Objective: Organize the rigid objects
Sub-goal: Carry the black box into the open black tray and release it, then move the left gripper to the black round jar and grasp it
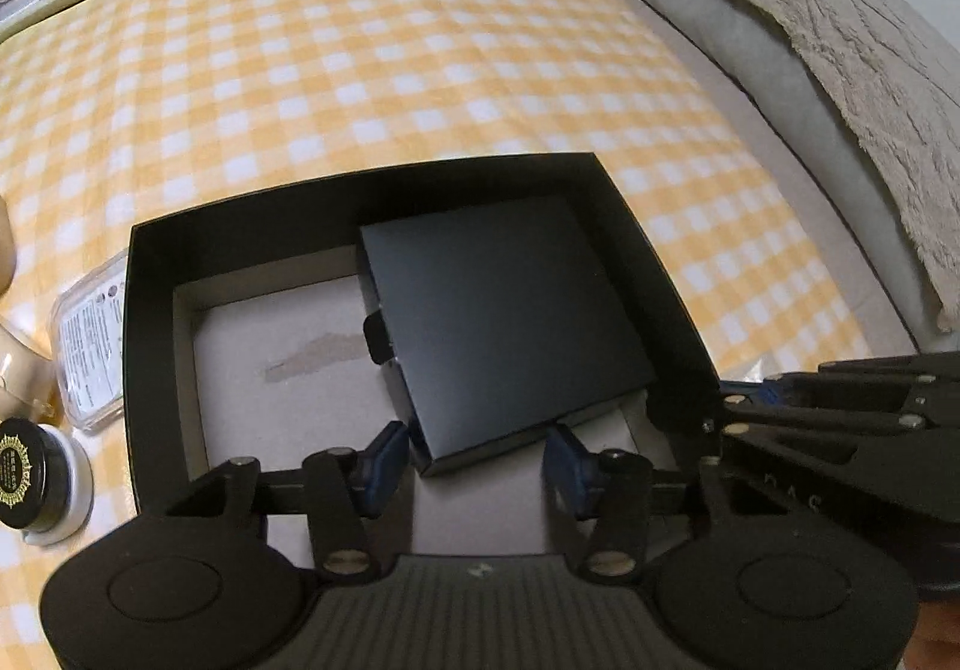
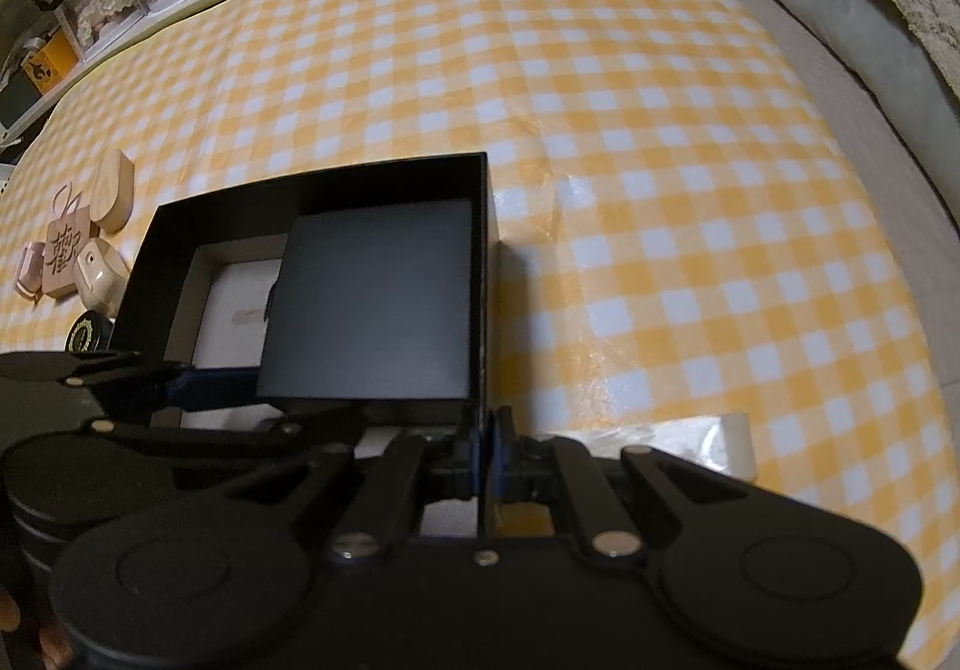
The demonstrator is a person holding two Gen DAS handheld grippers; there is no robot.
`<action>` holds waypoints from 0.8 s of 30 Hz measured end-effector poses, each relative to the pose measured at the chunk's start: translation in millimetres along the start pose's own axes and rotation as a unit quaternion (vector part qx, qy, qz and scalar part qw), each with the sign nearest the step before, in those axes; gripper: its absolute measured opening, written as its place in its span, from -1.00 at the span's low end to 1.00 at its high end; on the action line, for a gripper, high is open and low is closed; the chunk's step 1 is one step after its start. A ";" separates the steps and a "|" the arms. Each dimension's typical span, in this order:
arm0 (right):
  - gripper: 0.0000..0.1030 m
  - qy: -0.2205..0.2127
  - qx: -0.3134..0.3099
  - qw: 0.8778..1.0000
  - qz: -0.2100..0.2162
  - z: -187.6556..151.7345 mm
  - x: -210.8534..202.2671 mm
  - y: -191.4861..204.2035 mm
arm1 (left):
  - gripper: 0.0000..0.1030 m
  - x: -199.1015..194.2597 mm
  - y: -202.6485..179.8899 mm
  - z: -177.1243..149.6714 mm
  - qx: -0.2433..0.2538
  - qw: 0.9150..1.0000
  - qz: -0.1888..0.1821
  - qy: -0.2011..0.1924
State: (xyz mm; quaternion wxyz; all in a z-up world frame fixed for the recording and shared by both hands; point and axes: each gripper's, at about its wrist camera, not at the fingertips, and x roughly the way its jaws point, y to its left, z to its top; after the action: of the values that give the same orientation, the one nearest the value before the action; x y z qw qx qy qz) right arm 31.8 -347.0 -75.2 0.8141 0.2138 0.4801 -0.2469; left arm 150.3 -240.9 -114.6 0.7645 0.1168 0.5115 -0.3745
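Observation:
An open black box (image 1: 129, 370) with a pale floor sits on the yellow checked cloth. Inside it a smaller flat black box (image 1: 504, 322) lies tilted toward the right wall. My left gripper (image 1: 477, 466) points down into the big box. Its blue pads (image 1: 384, 460) flank the flat box's near corner closely, with the jaws still apart. My right gripper (image 2: 483, 460) is shut on the big box's right wall (image 2: 483, 274) at its near end. The same gripper shows at the right in the left wrist view (image 1: 729, 406). The flat box (image 2: 372, 304) also shows in the right wrist view.
To the box's left lie a clear labelled packet (image 1: 90, 358), a black-lidded jar (image 1: 24, 478), wooden pieces (image 2: 114, 190), a carved wooden tag (image 2: 63, 256) and a cream object (image 2: 99, 274). A white roll (image 2: 735, 442) lies near right. A cushion with a blanket (image 1: 840, 46) borders the right side.

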 end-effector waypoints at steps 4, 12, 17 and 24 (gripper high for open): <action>-0.89 0.001 0.003 1.000 0.005 0.2 0.0 -1.4 | 0.11 -4.8 1.2 -2.5 0.003 1.000 -0.002 -0.009; -0.89 0.001 0.002 1.000 0.004 0.8 1.1 -0.4 | 0.42 -36.8 8.4 -16.7 0.020 0.999 -0.003 -0.025; -0.90 0.002 -0.001 1.000 -0.001 1.3 1.8 0.8 | 0.47 -61.2 9.6 -26.2 0.033 0.999 0.008 -0.037; -0.90 0.003 -0.002 1.000 -0.004 0.4 1.7 2.1 | 0.84 -103.3 25.0 -30.5 0.023 0.997 0.035 -0.071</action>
State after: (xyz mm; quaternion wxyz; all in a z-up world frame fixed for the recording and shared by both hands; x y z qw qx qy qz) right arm 34.0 -345.9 -76.3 0.8124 0.2107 0.4838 -0.2480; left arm 126.1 -159.7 -43.6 0.8085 0.1251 0.4433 -0.3663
